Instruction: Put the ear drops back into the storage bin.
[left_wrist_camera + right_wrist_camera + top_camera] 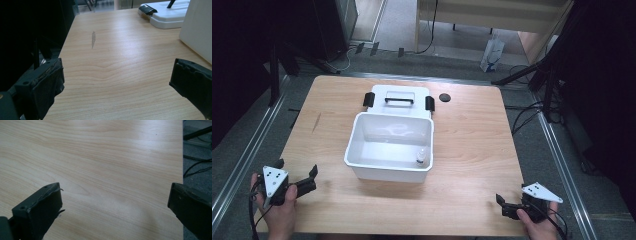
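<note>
A white plastic box (389, 146) stands open in the middle of the wooden table (472, 140), with a small bottle (422, 156) upright in its front right corner. Its white lid (398, 100), with a black handle and black clasps, lies flat just behind it. My left gripper (296, 176) rests at the table's front left corner, open, with nothing between its jaws; the box wall (197, 27) and the lid (165, 15) show ahead in the left gripper view. At the front right corner my right gripper (501, 206) is open over bare wood (105, 170).
A small black round cap (444, 97) lies on the table right of the lid. A grey scuff (93, 38) marks the wood at the left. Cables (197, 168) trail on the floor beyond the table's right edge. Dark stands flank the table.
</note>
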Motion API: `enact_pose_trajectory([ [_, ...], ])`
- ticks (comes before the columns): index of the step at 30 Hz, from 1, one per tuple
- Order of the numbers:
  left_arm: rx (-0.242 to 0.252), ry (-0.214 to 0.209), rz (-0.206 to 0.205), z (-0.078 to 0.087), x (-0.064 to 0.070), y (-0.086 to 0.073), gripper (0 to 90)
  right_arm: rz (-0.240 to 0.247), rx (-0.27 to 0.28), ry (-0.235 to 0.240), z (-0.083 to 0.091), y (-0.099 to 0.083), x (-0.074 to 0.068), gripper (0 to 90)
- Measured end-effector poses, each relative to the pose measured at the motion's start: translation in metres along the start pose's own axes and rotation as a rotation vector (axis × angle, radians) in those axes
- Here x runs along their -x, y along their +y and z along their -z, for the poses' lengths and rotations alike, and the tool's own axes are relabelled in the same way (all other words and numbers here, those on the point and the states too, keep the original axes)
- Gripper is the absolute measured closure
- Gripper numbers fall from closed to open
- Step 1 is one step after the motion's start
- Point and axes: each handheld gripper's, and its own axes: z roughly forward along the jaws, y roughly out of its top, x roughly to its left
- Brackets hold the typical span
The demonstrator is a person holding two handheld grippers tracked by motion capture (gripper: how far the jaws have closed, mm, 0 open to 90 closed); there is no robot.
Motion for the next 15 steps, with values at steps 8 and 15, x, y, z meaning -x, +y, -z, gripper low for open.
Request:
enact_pose_trajectory([
  [8, 0.0, 0.003, -0.003, 0.0, 0.0, 0.0, 0.0, -0.098, 0.104, -0.018, 0.009, -0.021, 0.008, 0.0],
  [15, -0.008, 0.013, -0.017, -0.001, 0.002, 0.0, 0.0, -0.136, 0.117, 0.006, 0.007, -0.023, 0.014, 0.0],
])
